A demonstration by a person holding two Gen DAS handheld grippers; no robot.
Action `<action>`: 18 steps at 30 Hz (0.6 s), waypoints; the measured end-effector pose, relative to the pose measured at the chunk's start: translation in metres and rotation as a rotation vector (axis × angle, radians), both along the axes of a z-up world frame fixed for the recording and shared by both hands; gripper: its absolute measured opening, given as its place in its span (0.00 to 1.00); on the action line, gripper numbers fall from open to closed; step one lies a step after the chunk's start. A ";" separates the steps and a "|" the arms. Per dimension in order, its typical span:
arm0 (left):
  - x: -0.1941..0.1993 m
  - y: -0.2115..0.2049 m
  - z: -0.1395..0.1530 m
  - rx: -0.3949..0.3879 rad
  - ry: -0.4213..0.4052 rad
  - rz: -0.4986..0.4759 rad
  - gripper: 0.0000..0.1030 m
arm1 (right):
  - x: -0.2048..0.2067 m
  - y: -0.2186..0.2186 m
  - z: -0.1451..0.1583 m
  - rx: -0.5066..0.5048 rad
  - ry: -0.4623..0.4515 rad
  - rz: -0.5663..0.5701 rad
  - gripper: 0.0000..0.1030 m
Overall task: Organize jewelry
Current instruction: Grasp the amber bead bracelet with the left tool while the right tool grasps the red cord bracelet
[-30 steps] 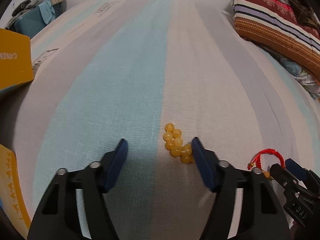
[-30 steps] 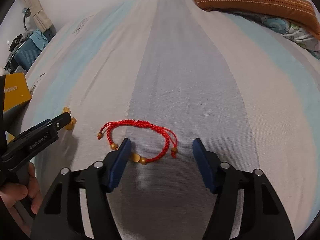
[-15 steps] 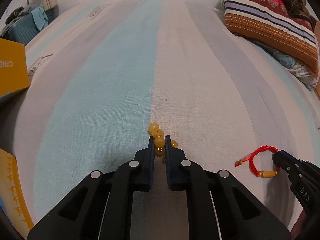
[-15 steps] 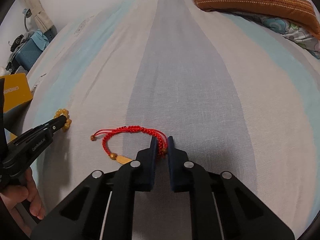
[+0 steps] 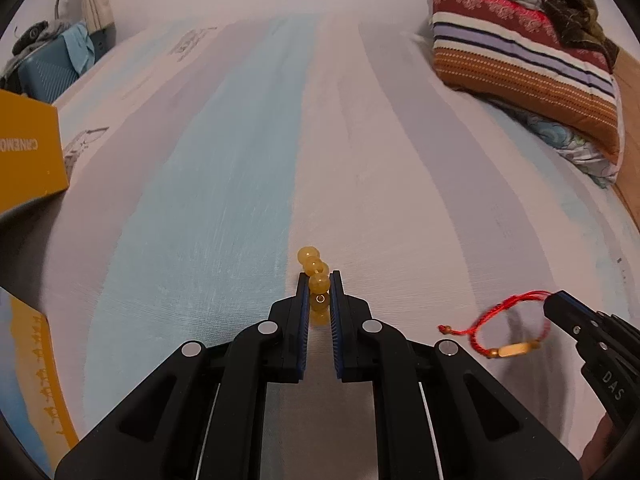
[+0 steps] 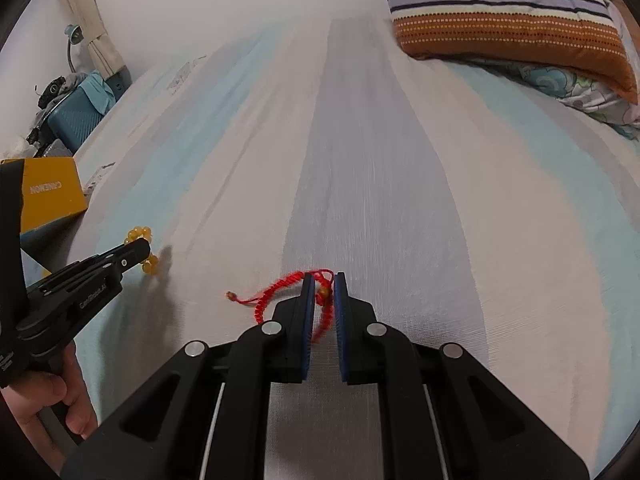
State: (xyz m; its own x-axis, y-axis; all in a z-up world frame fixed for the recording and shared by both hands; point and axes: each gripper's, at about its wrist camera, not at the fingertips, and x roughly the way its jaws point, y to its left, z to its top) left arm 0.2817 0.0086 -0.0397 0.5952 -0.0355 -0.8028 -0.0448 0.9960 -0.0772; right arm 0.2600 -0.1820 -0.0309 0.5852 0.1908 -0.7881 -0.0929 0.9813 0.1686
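Observation:
My left gripper (image 5: 319, 280) is shut on a yellow bead bracelet (image 5: 313, 265), held just above the striped bedsheet; a few beads stick out past the fingertips. It also shows in the right wrist view (image 6: 140, 236), hanging from the left gripper (image 6: 138, 246). My right gripper (image 6: 322, 280) is shut on a red cord bracelet (image 6: 280, 290) with small gold beads, lifted off the sheet. In the left wrist view the red bracelet (image 5: 504, 328) dangles from the right gripper (image 5: 554, 300) at the right.
A yellow box (image 5: 28, 152) stands at the left on the bed; it also shows in the right wrist view (image 6: 52, 196). A striped pillow (image 5: 520, 68) lies at the far right. A blue suitcase (image 6: 76, 120) stands beyond the bed's left edge.
Both grippers closed from open, the left on the yellow beads, the right on the red cord bracelet. Both bracelets have since risen off the sheet.

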 end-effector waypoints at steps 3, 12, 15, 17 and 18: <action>-0.004 -0.003 0.008 -0.003 -0.017 -0.008 0.09 | -0.002 -0.001 0.006 0.004 -0.015 0.004 0.09; -0.014 -0.014 0.021 0.002 -0.044 -0.031 0.09 | 0.007 -0.009 -0.008 0.002 0.019 -0.022 0.19; -0.011 -0.016 0.016 0.008 -0.032 -0.034 0.09 | 0.014 -0.013 -0.023 0.006 0.050 -0.045 0.38; -0.009 -0.016 0.012 0.010 -0.019 -0.036 0.09 | 0.017 -0.012 -0.030 0.000 0.067 -0.038 0.38; -0.008 -0.016 0.010 0.011 -0.017 -0.036 0.09 | 0.018 -0.011 -0.034 -0.008 0.073 -0.036 0.38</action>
State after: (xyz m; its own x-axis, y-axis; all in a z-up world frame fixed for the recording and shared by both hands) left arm 0.2733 -0.0075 -0.0293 0.6072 -0.0481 -0.7931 -0.0079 0.9978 -0.0666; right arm 0.2780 -0.1933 -0.0644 0.5325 0.1643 -0.8303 -0.0454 0.9851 0.1658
